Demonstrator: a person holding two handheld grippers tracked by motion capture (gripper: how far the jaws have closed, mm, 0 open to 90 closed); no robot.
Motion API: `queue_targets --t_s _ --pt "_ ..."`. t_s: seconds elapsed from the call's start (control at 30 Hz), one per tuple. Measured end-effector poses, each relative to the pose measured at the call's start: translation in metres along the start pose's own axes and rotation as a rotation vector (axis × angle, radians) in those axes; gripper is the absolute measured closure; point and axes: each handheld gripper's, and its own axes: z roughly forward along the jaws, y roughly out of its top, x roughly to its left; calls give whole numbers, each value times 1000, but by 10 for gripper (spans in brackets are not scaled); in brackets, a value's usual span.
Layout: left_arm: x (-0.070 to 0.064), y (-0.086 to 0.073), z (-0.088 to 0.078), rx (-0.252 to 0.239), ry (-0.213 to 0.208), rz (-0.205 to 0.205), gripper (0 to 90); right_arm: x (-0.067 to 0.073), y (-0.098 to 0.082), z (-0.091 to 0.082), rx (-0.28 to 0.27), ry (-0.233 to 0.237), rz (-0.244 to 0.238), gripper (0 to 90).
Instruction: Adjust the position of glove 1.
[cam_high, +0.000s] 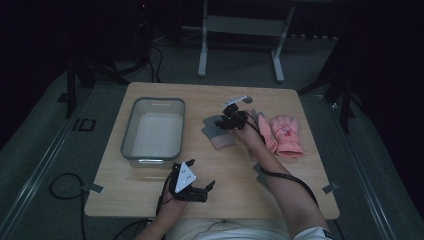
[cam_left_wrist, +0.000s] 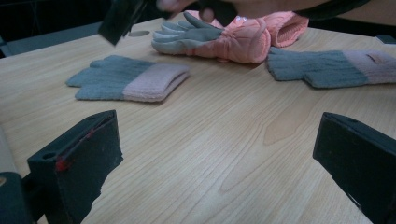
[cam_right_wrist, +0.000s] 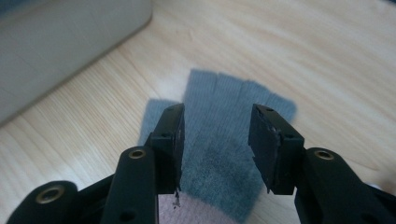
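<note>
A knit glove (cam_high: 219, 136), grey at the fingers and pink at the cuff, lies flat mid-table. My right gripper (cam_high: 221, 123) hovers right over it, pointing down. In the right gripper view the jaws (cam_right_wrist: 215, 122) stand partly apart above the glove's grey palm (cam_right_wrist: 219, 158), and the pads do not press on it. My left gripper (cam_high: 208, 189) rests near the table's front edge. Its jaws (cam_left_wrist: 215, 133) are wide open over bare wood. A second grey-and-pink glove (cam_left_wrist: 327, 67) lies to the right in the left gripper view, and the first knit glove (cam_left_wrist: 126, 81) lies ahead.
A grey plastic bin (cam_high: 131, 131) stands on the left half of the table; its wall (cam_right_wrist: 60, 42) is close to the knit glove. A pair of padded pink gloves (cam_high: 286, 134) lies at the right, beside my right forearm. Bare wood (cam_high: 240, 185) runs along the front.
</note>
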Motion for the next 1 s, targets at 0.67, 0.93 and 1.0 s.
queue_targets --t_s 0.67,0.93,1.0 --pt "0 0 0 -3 -1 -4 7 -1 -10 36 114 -19 54 847" --pt "1 0 0 0 3 -11 7 8 -6 -17 7 -31 166 857" --pt "3 0 0 -2 7 -32 7 14 -9 -37 -16 -46 173 857"
